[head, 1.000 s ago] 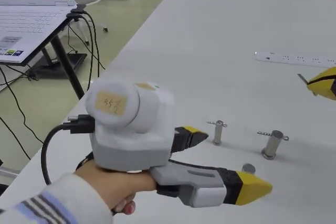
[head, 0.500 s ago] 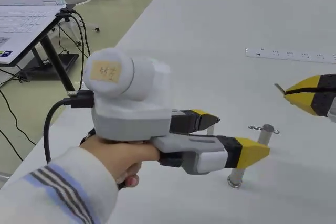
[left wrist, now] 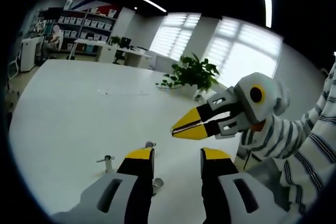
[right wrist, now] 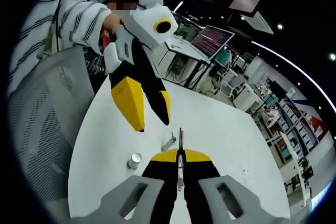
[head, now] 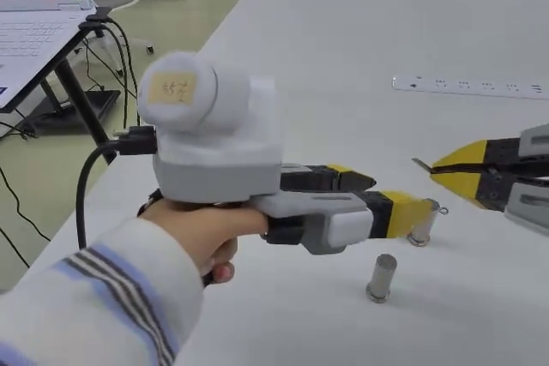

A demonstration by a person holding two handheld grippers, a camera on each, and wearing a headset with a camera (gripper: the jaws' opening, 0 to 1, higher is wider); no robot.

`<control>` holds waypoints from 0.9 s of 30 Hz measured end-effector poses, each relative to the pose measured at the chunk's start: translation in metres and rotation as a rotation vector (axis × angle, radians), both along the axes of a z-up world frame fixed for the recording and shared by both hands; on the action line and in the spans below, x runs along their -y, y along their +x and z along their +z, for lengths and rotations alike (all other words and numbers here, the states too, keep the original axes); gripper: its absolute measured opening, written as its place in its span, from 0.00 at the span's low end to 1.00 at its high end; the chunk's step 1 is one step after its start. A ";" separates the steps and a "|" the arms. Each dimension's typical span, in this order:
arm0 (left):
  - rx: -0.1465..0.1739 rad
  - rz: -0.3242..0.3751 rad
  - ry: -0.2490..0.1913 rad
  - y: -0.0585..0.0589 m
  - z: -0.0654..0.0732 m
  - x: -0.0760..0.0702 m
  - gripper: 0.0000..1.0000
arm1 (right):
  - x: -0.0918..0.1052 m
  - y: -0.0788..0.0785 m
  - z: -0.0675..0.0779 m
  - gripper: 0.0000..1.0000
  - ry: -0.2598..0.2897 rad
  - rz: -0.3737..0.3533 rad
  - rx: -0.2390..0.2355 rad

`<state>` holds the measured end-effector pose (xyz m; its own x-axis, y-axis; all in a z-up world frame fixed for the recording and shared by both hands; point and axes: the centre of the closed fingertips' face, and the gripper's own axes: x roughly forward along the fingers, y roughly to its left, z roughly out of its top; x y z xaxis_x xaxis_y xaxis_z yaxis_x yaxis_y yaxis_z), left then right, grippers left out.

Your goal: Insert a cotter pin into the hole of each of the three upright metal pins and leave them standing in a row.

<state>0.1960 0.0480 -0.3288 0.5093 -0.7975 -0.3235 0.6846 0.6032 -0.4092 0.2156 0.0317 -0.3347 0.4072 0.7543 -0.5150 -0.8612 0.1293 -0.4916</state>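
Observation:
My left gripper hovers open over the pins, with nothing between its yellow-tipped fingers. One bare metal pin stands just in front of it. A second pin, with a cotter pin through its top, is partly hidden behind the lower jaw. From above, the left gripper view has three upright pins, the far left pin carrying a cotter pin. My right gripper comes in from the right, shut on a thin cotter pin that sticks out past its tips towards the pins.
A white power strip lies on the white table behind the pins. A laptop on a stand with trailing cables sits off the table's left edge. A potted plant stands beyond the table.
The right gripper has come in leftward with its cotter pin, close to the pins. The left gripper has moved farther over the pins and now covers one; the head camera has also shifted.

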 end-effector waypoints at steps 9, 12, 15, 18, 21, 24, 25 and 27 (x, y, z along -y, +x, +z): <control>0.011 -0.012 0.040 0.004 -0.001 0.000 0.23 | -0.014 -0.015 -0.005 0.00 -0.024 0.068 -0.005; 0.004 -0.018 0.043 0.003 -0.002 0.001 0.20 | -0.017 -0.018 -0.007 0.00 -0.035 0.075 -0.001; -0.004 -0.023 0.051 0.002 -0.004 0.002 0.17 | -0.017 -0.018 -0.007 0.00 -0.036 0.082 -0.002; -0.014 -0.030 0.050 0.000 -0.005 0.002 0.13 | -0.017 -0.019 -0.010 0.00 -0.054 0.093 0.010; -0.029 -0.034 0.049 -0.001 -0.006 0.002 0.10 | -0.018 -0.020 -0.011 0.00 -0.071 0.101 0.025; -0.038 -0.033 0.049 -0.002 -0.008 0.001 0.07 | -0.019 -0.021 -0.011 0.00 -0.066 0.108 0.022; -0.042 -0.029 0.047 -0.002 -0.008 0.000 0.06 | -0.020 -0.022 -0.011 0.00 -0.071 0.108 0.024; -0.049 -0.023 0.043 -0.002 -0.008 -0.001 0.05 | -0.020 -0.022 -0.011 0.00 -0.072 0.109 0.024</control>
<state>0.1941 0.0489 -0.3370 0.4734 -0.7939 -0.3817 0.6786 0.6049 -0.4166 0.1931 0.0517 -0.3459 0.3381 0.7564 -0.5600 -0.8559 -0.0003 -0.5171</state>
